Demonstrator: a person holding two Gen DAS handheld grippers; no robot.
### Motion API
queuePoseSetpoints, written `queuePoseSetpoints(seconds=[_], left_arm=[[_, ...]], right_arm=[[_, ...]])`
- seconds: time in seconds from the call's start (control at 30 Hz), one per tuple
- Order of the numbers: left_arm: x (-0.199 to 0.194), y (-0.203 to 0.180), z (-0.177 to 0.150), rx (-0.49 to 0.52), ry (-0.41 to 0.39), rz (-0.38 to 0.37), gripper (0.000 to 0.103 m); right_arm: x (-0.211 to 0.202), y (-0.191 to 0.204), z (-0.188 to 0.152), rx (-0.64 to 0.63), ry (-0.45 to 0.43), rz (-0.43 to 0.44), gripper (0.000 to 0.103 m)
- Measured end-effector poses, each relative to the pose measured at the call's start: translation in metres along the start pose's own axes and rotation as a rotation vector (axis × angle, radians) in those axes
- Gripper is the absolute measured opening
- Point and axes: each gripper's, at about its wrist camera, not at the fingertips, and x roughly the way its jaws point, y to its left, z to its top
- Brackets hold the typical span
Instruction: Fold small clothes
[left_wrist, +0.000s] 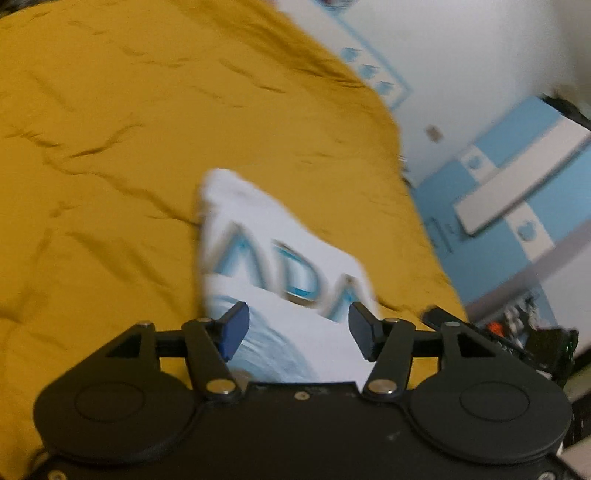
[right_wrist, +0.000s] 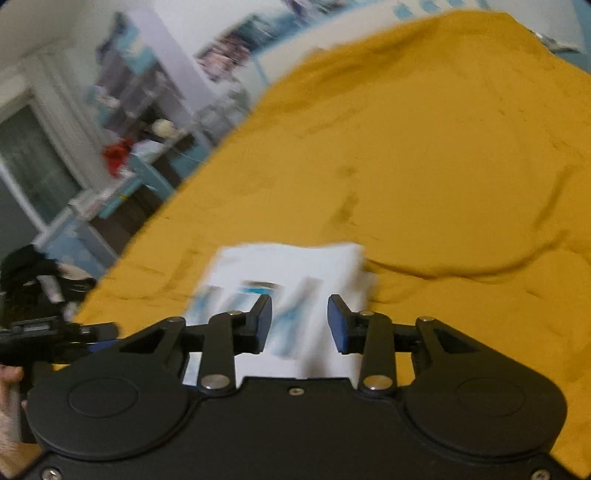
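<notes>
Left tongs (left_wrist: 298, 330) spread, nothing pinched; right tongs (right_wrist: 300, 323) spread narrower, also empty. Just past both, white printed garment (left_wrist: 273, 258) lies partly folded on the mustard bedspread (left_wrist: 129, 129) near the bed's edge. Frames blurred. Next: pinch the near corners evenly, carry the fold over flat, avoid dragging. Beyond, blue-white furniture (left_wrist: 517, 177).

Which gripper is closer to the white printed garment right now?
Neither clearly: left gripper and right gripper both hover open just above the white garment on the yellow bedspread.
</notes>
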Motion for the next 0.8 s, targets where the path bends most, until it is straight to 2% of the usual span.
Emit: queuePoseSetpoints(seconds=[0.1,0.2,0.27,0.37,0.4,0.43,0.53,0.63,0.67,0.7,0.73,0.77,0.8], left_arm=[[0.005,-0.021,-0.031,0.041,0.034,-0.018,0.066],[0.016,-0.017,-0.058,0.019,0.090,0.012,0.066],[0.022,-0.007,-0.075,0.003,0.121,0.044,0.066],[0.030,0.007,-0.088,0.035,0.111,0.053,0.066],[0.032,0.006,-0.092,0.068,0.109,0.053,0.066],[0.033,0.006,-0.094,0.103,0.108,0.057,0.066],[0.045,-0.002,-0.094,0.134,0.111,0.067,0.066],[0.045,-0.003,-0.081,0.112,0.124,0.046,0.065],[0.041,-0.004,-0.074,0.110,0.121,0.041,0.069],[0.037,-0.005,-0.066,0.111,0.101,0.044,0.071],[0.033,-0.006,-0.057,0.115,0.075,0.046,0.078],[0.030,-0.005,-0.047,0.118,0.045,0.047,0.083],[0.030,-0.002,-0.035,0.116,0.017,0.052,0.084]], right_arm=[[-0.008,0.027,-0.017,-0.046,0.026,0.041,0.036],[-0.005,0.035,-0.041,-0.081,0.087,0.029,0.036],[-0.001,0.029,-0.058,-0.071,0.129,-0.002,0.036],[0.002,0.010,-0.081,-0.051,0.166,-0.077,0.034],[0.002,0.001,-0.087,-0.042,0.168,-0.086,0.025],[0.001,-0.006,-0.090,-0.035,0.167,-0.090,0.023],[-0.005,-0.022,-0.092,0.018,0.168,-0.056,0.020],[-0.005,-0.016,-0.083,0.022,0.194,-0.050,0.021],[-0.006,-0.013,-0.077,0.016,0.195,-0.042,0.022],[-0.011,-0.011,-0.071,0.016,0.182,-0.027,0.028],[-0.013,-0.011,-0.062,0.025,0.153,-0.012,0.030],[-0.014,-0.011,-0.051,0.036,0.124,0.002,0.038],[-0.013,-0.013,-0.041,0.047,0.101,0.012,0.047]])
